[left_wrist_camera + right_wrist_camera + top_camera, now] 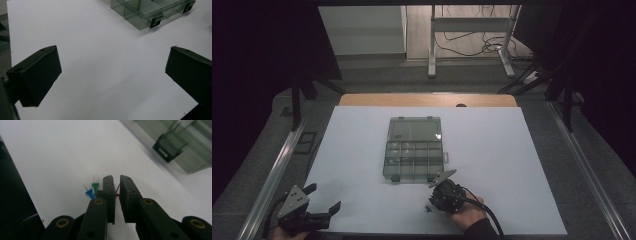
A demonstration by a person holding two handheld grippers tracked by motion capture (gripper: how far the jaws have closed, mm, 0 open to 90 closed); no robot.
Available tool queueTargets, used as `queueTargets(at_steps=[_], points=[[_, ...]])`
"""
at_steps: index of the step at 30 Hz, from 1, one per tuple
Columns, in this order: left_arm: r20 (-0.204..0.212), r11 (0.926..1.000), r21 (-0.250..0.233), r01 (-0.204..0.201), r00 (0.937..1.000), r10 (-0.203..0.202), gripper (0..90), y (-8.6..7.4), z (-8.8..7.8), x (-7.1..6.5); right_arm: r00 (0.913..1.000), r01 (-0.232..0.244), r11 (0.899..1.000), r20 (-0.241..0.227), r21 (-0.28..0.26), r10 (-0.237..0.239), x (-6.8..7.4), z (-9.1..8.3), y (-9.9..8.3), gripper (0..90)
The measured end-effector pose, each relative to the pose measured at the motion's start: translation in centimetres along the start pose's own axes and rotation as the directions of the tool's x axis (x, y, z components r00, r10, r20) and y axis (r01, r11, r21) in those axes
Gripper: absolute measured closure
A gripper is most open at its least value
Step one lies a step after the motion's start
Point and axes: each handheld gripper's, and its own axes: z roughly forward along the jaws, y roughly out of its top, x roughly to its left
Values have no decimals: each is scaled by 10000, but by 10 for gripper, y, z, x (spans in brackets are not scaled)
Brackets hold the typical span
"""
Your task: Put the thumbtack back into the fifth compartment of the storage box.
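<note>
Three pushpins: green (95,185) | blue (89,193) | red (117,194) (pinched by right hand-held gripper (116,185))

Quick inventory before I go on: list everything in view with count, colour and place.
Organizer box: 1, clear grey, lid open, centre of the sheet.
Push pins: 3; blue pin and green pin lying by the right jaws, red pin between them.
White sheet: 1, covering the table.
Left gripper: black, open, near-left corner.
Right gripper: black, shut on the red pin, near the box's front edge.
</note>
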Motion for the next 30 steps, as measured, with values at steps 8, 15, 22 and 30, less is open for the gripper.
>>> queueTargets(at_steps=[8,15,22,30], points=[[-3,10000,21,-47,10000,47,10,0,0,-1,9999,-63,9988,-133,-478,57,-4,-5,6,825],[9,10000,20,-53,10000,53,11,0,0,0,9995,-130,9957,-310,-919,102,-8,-6,16,825],[26,10000,24,-60,10000,60,11,0,0,0,9991,-128,9923,-414,-1231,77,-11,-4,25,825],[41,10000,14,-58,10000,58,12,0,0,0,9990,-109,9897,-448,-1430,45,-13,2,38,825]])
